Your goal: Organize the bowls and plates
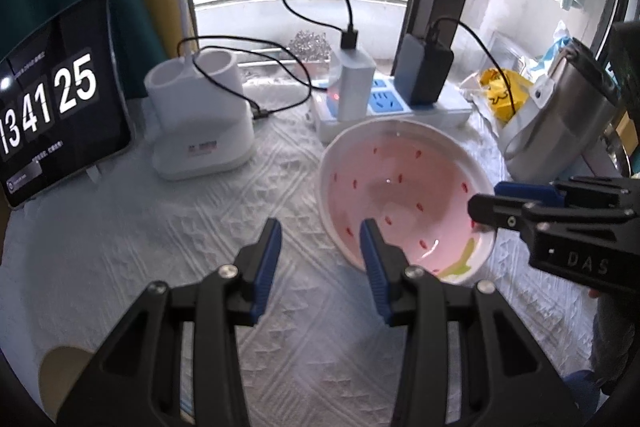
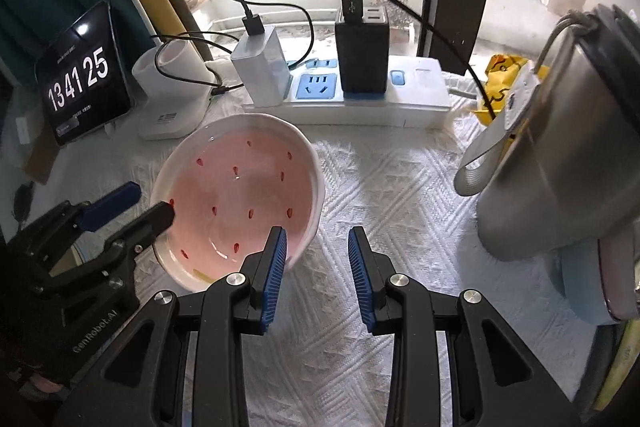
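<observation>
A pink bowl [image 1: 400,195] with red seed marks and a white rim sits on the white textured cloth [image 1: 180,247]. My left gripper [image 1: 320,247] is open, its right finger over the bowl's near-left rim and its left finger outside. My right gripper [image 2: 316,255] is open, its left finger over the bowl's [image 2: 240,191] near-right rim. In the left wrist view the right gripper's fingers [image 1: 496,209] reach over the bowl's right edge. In the right wrist view the left gripper's fingertips [image 2: 160,215] touch the bowl's left rim.
A power strip [image 2: 360,99] with a white charger [image 2: 264,67], a black charger [image 2: 362,63] and cables lies behind the bowl. A tablet clock [image 1: 48,99] and a white holder [image 1: 200,115] stand at left. A steel mug [image 2: 560,147] stands at right with a yellow bag [image 1: 504,91] behind.
</observation>
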The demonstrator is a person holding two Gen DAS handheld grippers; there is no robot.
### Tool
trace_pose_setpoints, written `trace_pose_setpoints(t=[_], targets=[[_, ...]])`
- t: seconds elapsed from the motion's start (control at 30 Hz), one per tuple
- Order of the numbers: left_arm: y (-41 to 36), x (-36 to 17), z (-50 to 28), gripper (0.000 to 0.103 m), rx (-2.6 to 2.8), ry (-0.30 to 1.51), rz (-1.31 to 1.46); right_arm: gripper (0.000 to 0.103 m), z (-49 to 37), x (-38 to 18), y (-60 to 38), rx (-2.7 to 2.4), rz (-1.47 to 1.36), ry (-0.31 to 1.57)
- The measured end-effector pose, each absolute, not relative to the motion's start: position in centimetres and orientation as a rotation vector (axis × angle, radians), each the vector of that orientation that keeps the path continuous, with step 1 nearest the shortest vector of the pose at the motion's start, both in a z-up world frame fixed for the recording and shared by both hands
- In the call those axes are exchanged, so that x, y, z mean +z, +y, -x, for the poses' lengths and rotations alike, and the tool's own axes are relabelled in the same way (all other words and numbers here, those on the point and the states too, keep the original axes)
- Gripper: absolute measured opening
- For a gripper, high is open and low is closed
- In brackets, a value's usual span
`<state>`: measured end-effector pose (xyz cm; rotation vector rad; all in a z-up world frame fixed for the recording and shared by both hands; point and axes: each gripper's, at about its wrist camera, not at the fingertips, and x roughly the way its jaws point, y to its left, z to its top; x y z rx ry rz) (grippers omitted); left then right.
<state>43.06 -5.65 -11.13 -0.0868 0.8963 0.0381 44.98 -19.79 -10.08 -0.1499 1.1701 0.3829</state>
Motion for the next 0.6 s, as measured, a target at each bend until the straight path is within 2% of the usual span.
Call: trace_pose_setpoints(t=[0.17,0.37,0.6], targets=[[-5.8,-11.4,-43.5,0.042,0.033,0.913,0.089,0.034,-45.8,-11.0,-19.6,0.418,0.123,1.215],[-6.4,-11.9,-44.0,0.042,0.012,0.93,0.094,0.02,-46.0,-11.3,-19.3,0.46,0.118,1.22],[-6.9,-12.0,-43.9,0.041,-0.041,0.913,0.087,0.02,-45.7,-11.2,-18.7,0.454,0.164,1.205]])
